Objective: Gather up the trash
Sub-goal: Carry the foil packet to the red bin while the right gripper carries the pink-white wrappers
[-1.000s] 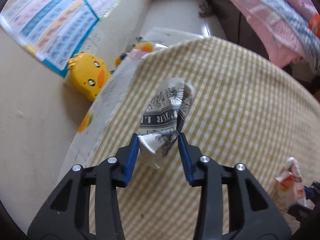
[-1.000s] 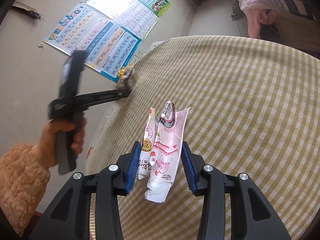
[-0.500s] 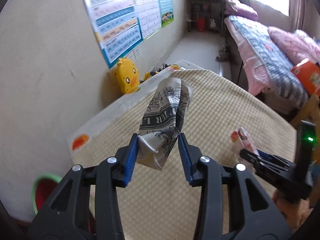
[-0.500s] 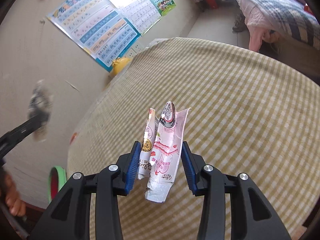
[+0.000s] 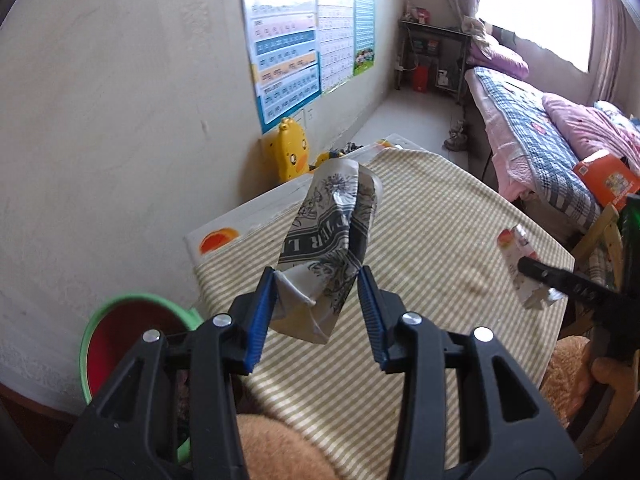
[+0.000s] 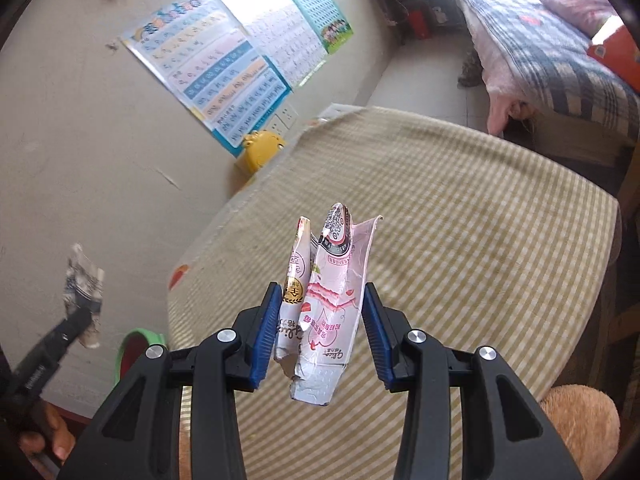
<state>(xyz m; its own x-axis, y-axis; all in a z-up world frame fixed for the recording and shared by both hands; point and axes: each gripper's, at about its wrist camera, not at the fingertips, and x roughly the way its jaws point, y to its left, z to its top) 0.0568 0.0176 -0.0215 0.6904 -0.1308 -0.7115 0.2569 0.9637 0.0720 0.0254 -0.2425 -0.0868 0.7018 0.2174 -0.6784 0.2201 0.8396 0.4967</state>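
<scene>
Above the checked tabletop [image 5: 440,248], we log: left gripper [image 5: 316,308] grasping a crumpled grey printed wrapper [image 5: 332,240]; right gripper [image 6: 320,328] grasping a pink wrapper [image 6: 332,300].

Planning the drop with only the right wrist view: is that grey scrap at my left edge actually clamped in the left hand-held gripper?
Observer: Yes. The left hand-held gripper is shut on a silver wrapper with black print, clear of the table.
Operator: Where's the bin from there?
Observer: The green bin stands by the wall, below and left of that gripper, past the table's corner.
Operator: And my load?
Observer: The right hand-held gripper clamps its pink-white wrapper near the table's right edge.
</scene>
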